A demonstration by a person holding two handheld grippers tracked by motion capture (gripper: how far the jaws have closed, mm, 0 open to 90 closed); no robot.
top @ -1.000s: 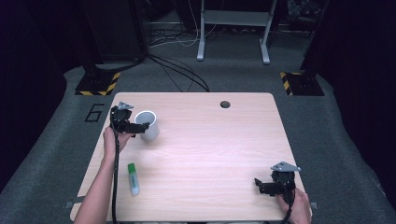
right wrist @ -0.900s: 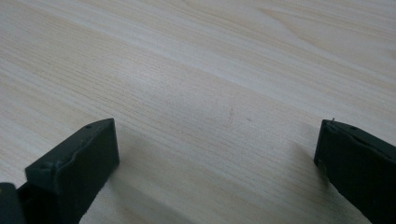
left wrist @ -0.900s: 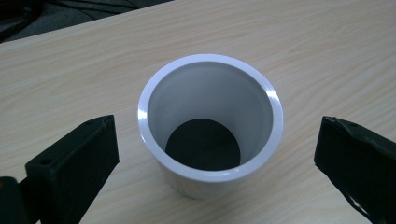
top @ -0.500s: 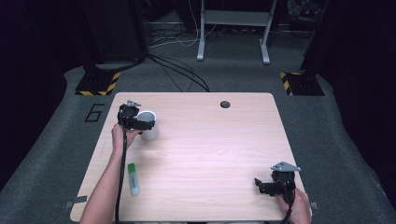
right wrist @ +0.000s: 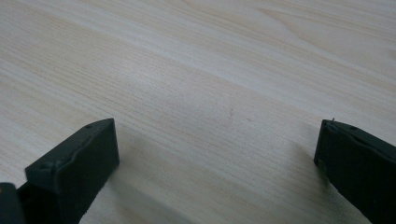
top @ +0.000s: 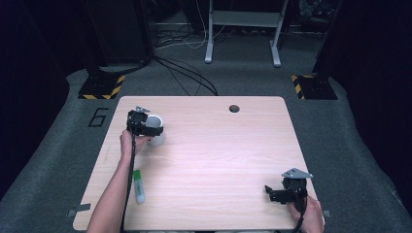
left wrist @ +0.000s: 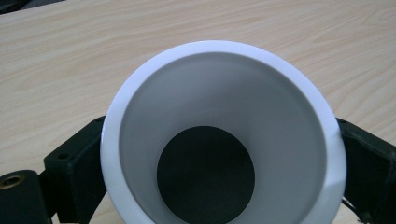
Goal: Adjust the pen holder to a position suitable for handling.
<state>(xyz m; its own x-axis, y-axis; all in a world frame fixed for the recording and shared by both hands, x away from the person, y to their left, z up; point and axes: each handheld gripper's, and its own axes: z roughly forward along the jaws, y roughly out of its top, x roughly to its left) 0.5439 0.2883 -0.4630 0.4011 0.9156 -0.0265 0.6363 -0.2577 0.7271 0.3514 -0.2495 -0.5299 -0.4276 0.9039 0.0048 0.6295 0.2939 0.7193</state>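
Note:
A white cup (top: 156,132) stands at the table's far left. Its round mouth and dark bottom (left wrist: 205,175) face the left gripper's camera. My left gripper (top: 145,127) reaches over it from the left, jaws spread wide, one at each side of the cup's wall. The cup's rim hides any contact between jaws and wall. Near the front right corner, my right gripper (top: 274,193) hovers low over bare wood (right wrist: 215,112), open, with nothing between its jaws.
A green-and-white glue stick (top: 138,186) lies near the front left, beside the left forearm. A round cable hole (top: 234,108) sits at the table's far edge. Cables and a metal stand leg (top: 209,53) lie on the floor beyond the table.
The left gripper has slid right toward the cup and now has its jaws around it. The cup stays where it was. The right gripper has not moved.

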